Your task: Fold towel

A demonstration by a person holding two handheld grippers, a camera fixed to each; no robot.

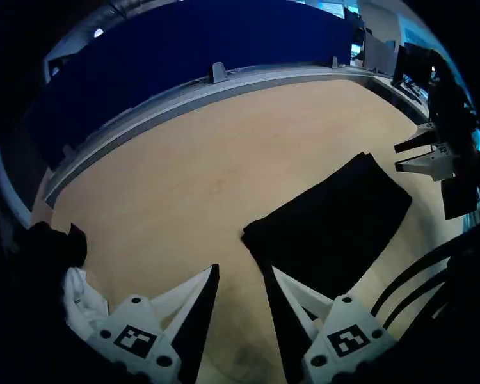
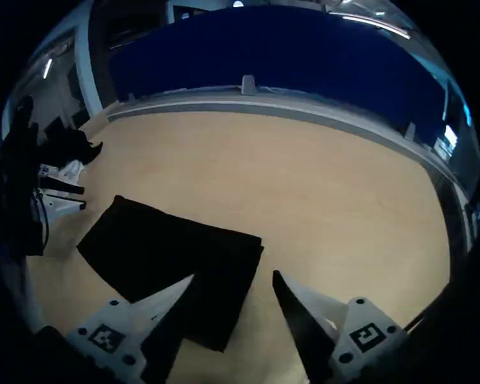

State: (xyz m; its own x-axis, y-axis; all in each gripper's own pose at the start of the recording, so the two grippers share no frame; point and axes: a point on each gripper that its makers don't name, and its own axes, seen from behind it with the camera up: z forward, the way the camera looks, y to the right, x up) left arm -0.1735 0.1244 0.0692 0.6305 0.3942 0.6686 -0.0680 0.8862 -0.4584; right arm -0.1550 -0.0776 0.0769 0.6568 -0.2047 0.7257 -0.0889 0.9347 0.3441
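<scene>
Closest in, saw the left gripper (image 1: 240, 267) with fingers spread wide and nothing between them, poised over the desk (image 1: 195, 166) close to its near edge. Spotted the towel (image 1: 333, 221) right away: dark, flat, already doubled into a long rectangle, lying on the bare wood toward that near edge, well short of the blue partition (image 1: 176, 57) along the far edge. Placed it ahead and to the right of those open jaws, with its near corner tucked just behind the right finger's tip. Could not tell touching from hovering there.

Went over to the right gripper view and found the right gripper (image 2: 233, 275) likewise released and holding nothing. Saw its left finger crossing in front of the towel's near part, and placed the cloth ahead and to the left.

Read the long axis as running side to side along the desk, from one gripper across to the other, with a short end facing each. Judged neither gripper clearly nearer, with perhaps more cloth under the right one's finger. Reckoned on the next fold hinging on exactly that: pinching one short end and carrying it along the axis onto the other. Called no grasp made yet.
</scene>
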